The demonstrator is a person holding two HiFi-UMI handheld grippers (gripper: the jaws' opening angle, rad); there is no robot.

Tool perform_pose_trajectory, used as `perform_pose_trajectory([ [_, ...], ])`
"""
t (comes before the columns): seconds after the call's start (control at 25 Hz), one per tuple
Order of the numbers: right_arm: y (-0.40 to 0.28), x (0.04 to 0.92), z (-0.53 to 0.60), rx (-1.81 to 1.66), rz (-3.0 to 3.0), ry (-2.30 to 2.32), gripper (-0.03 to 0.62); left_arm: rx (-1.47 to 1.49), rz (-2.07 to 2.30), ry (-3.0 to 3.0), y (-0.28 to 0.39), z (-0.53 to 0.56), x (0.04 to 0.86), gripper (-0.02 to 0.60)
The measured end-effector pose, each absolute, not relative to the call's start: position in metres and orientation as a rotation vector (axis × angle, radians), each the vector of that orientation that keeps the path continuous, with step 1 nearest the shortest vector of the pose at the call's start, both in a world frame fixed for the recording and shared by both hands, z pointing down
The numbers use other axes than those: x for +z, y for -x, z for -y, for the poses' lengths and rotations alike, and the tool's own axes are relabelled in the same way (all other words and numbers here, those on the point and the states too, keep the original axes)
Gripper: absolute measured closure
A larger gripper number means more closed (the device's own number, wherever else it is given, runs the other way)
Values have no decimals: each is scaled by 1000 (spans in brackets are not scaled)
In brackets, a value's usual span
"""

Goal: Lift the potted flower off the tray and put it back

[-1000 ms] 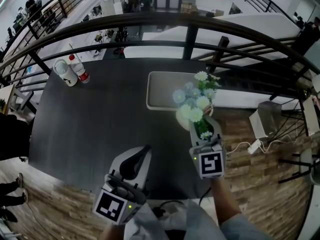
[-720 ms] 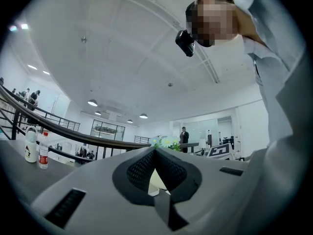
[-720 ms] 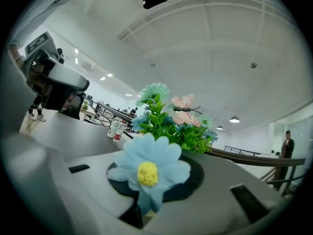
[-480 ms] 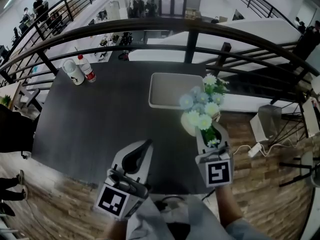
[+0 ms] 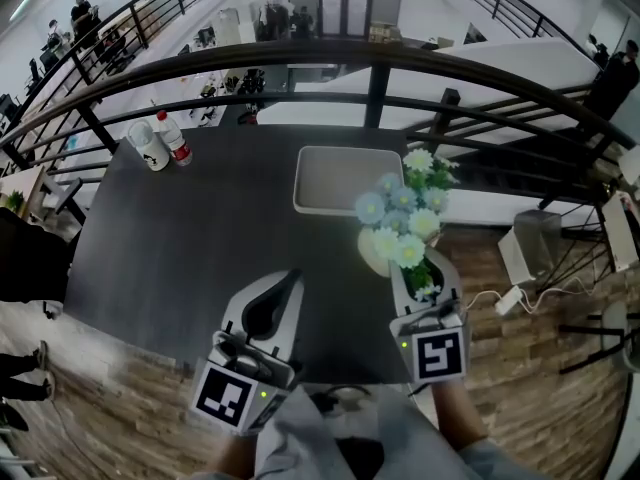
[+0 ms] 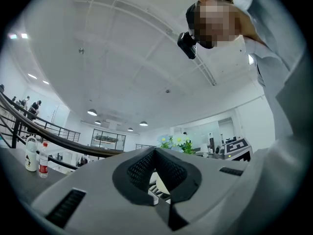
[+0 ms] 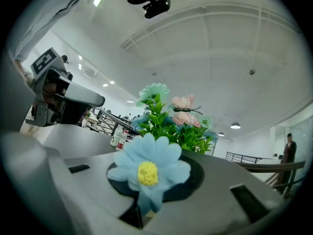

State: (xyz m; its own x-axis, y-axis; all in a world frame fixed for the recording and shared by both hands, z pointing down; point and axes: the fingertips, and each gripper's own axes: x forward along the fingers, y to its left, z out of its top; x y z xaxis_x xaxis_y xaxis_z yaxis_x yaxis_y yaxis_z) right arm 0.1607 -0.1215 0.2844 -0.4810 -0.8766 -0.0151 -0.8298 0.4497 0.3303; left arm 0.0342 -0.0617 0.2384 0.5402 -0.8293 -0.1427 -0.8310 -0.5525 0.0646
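Note:
The potted flower (image 5: 402, 220), pale blue, white and green blooms in a cream pot (image 5: 372, 252), hangs above the table's near right part, clear of the tray. My right gripper (image 5: 415, 270) is shut on it; in the right gripper view a blue bloom (image 7: 148, 169) and green leaves fill the space over the jaws (image 7: 151, 182). The shallow white tray (image 5: 318, 200) lies empty on the dark table (image 5: 180, 248), beyond the pot. My left gripper (image 5: 291, 282) hovers at the near edge, shut on nothing (image 6: 155, 169). The flowers (image 6: 177, 142) show small in the left gripper view.
Two bottles (image 5: 150, 146) (image 5: 176, 139) stand at the table's far left corner. A dark metal railing (image 5: 380, 63) curves behind the table. A power strip and cable (image 5: 510, 293) lie on the wooden floor at the right. People stand far off at the upper left.
The right gripper has carried the potted flower up and toward me, away from the tray's near right corner. The left gripper has risen a little and stayed shut.

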Motion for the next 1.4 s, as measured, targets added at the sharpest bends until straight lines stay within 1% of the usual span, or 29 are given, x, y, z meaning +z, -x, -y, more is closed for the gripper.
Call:
perform_pose_trajectory([
  [0.68, -162, 284, 117, -453, 2547, -1492, 534, 198, -1560, 2720, -30, 62, 244, 583],
  [0.8, -162, 285, 117, -465, 2541, -1482, 534, 241, -1519, 2719, -34, 61, 238, 583],
  [1.16, -164, 287, 120, -449, 2533, -1490, 534, 167, -1438, 2720, -48, 63, 237, 583],
  [1.4, -168, 291, 126, -429, 2528, -1495, 534, 183, -1455, 2742, -48, 69, 241, 583],
])
